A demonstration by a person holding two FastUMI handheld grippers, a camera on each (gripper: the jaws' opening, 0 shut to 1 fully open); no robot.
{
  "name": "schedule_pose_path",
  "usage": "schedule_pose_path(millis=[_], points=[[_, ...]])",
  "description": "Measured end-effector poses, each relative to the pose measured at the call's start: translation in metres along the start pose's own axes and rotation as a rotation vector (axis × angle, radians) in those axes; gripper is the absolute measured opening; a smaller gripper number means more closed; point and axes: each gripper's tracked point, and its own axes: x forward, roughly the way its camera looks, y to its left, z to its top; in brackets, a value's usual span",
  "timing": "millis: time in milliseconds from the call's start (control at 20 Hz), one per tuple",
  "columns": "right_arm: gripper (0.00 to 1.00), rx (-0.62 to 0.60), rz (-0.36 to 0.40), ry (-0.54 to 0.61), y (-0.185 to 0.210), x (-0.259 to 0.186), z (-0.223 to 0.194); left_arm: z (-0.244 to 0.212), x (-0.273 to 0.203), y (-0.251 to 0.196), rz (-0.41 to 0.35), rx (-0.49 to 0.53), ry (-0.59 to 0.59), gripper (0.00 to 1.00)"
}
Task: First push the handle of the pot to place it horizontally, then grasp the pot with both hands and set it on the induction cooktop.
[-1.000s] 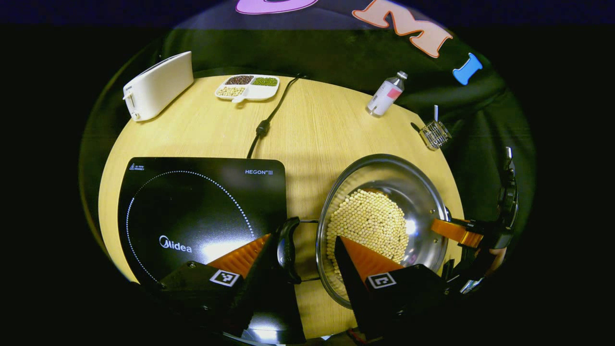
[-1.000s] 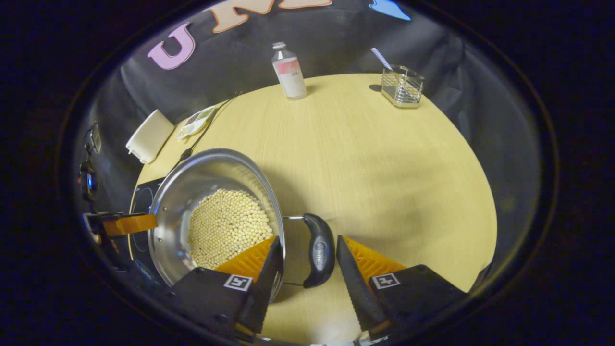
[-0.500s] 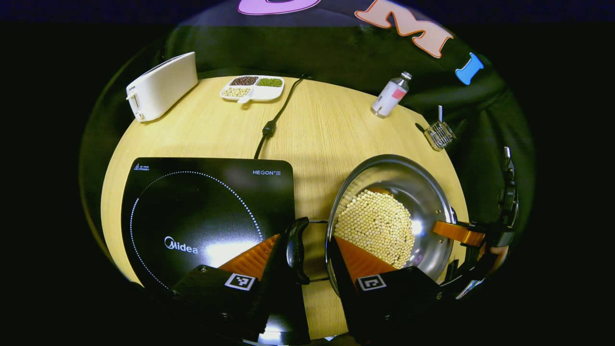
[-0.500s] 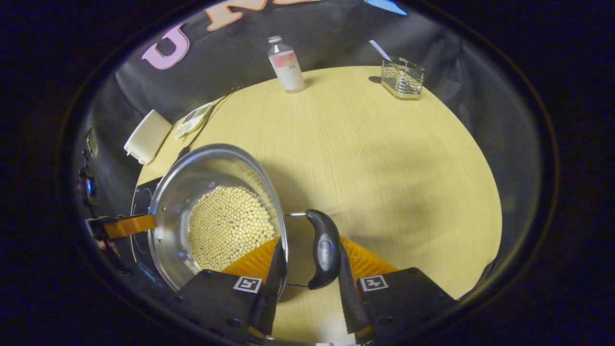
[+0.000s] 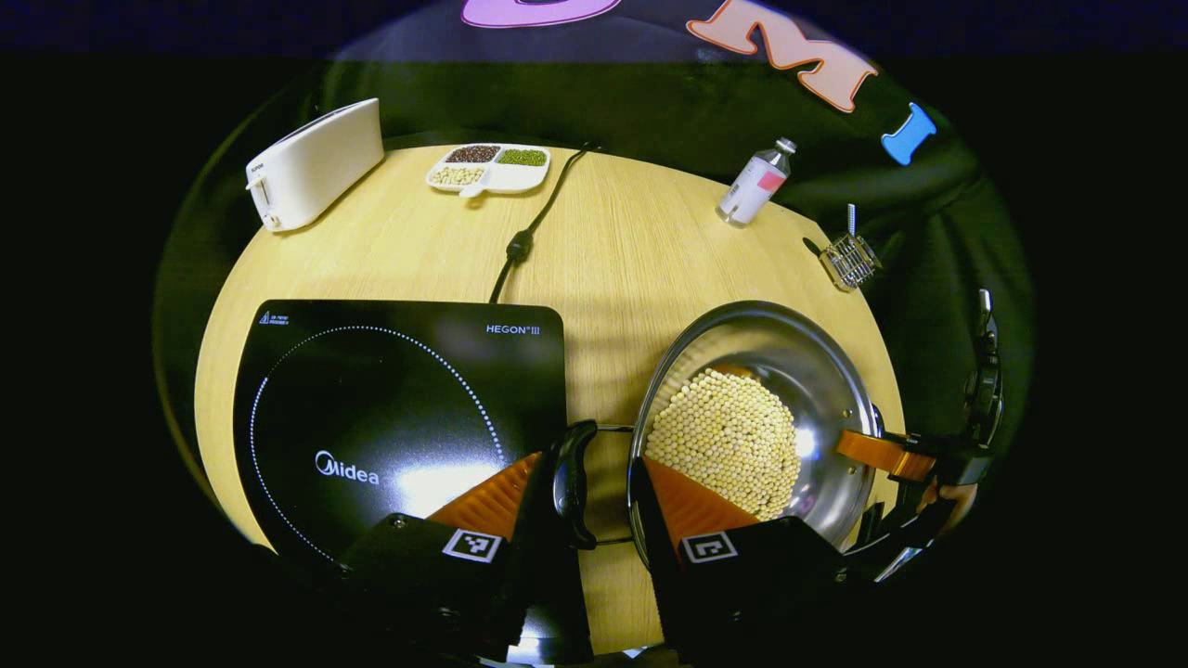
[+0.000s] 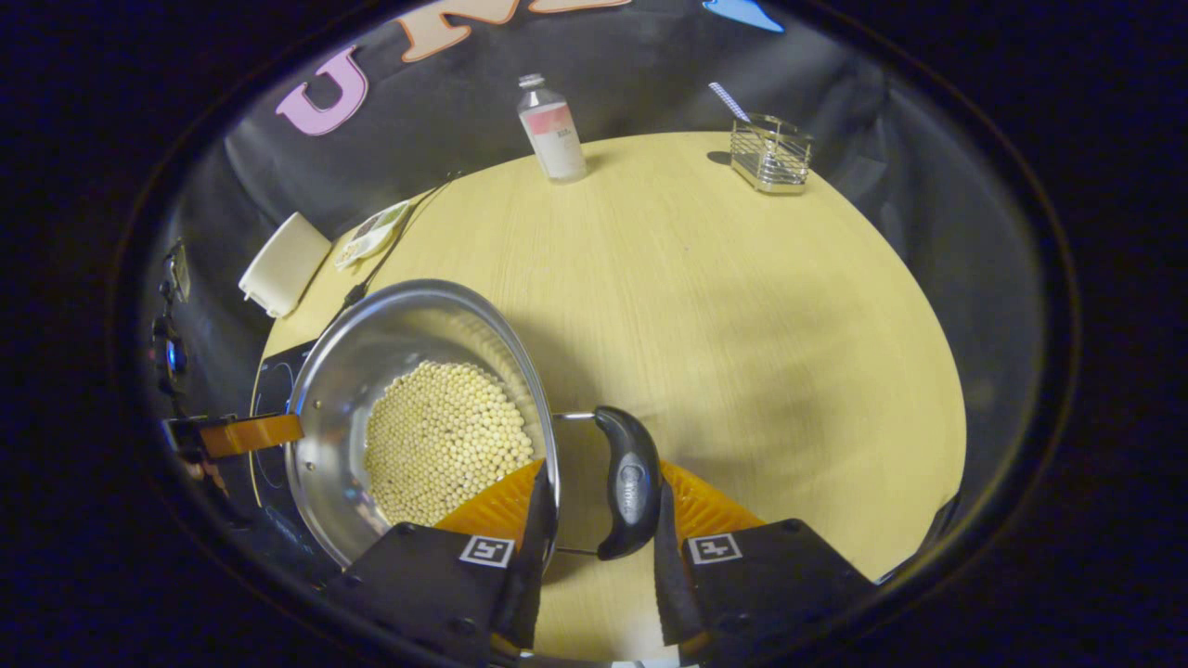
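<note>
A steel pot holding pale beans stands on the wooden table, right of the black induction cooktop. Its two black side handles lie level. My left gripper has one finger outside the left handle and the other against the inside of the pot wall, clamping them. At the pot's far side I see a finger of the right gripper. In the right gripper view my right gripper clamps the right handle and the pot wall the same way.
A white toaster, a divided dish of beans and the cooktop's cable lie at the back left. A bottle and a wire basket stand at the back right edge. Bare table stretches right of the pot.
Both grippers have closed from wide open onto the pot's handles and wall. The pot stays beside the cooktop.
</note>
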Motion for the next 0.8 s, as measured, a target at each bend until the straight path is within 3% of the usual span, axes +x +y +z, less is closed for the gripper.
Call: schedule_pose_path(millis=[100, 200, 250, 350, 450, 500, 600, 650, 750, 800], points=[[0.53, -0.004, -0.004, 0.001, -0.003, -0.004, -0.003, -0.004, 0.001, -0.002, 0.001, -0.003, 0.008, 0.57], [0.48, -0.004, -0.002, 0.002, -0.005, -0.009, -0.006, -0.01, -0.006, -0.005, 0.004, -0.003, 0.006, 0.57], [0.53, -0.005, 0.0, -0.002, -0.006, -0.011, -0.006, -0.012, -0.013, -0.007, 0.007, 0.0, 0.0, 0.57], [0.53, -0.002, 0.009, -0.009, -0.006, -0.015, -0.006, -0.009, -0.016, -0.009, 0.017, 0.007, -0.014, 0.57], [0.48, -0.001, 0.02, -0.014, -0.006, -0.019, -0.006, -0.007, -0.022, -0.01, 0.03, 0.015, -0.029, 0.57], [0.53, -0.004, 0.026, -0.017, -0.006, -0.021, -0.005, -0.007, -0.025, -0.01, 0.036, 0.016, -0.038, 0.56], [0.48, -0.01, 0.038, -0.026, -0.006, -0.025, -0.003, -0.009, -0.032, -0.013, 0.046, 0.009, -0.054, 0.57], [0.53, -0.016, 0.045, -0.031, -0.007, -0.027, -0.002, -0.01, -0.035, -0.014, 0.052, 0.002, -0.06, 0.57], [0.53, -0.03, 0.059, -0.04, -0.007, -0.029, -0.001, -0.014, -0.042, -0.016, 0.062, -0.01, -0.073, 0.56], [0.48, -0.035, 0.064, -0.042, -0.008, -0.031, -0.001, -0.016, -0.044, -0.017, 0.067, -0.016, -0.079, 0.56]])
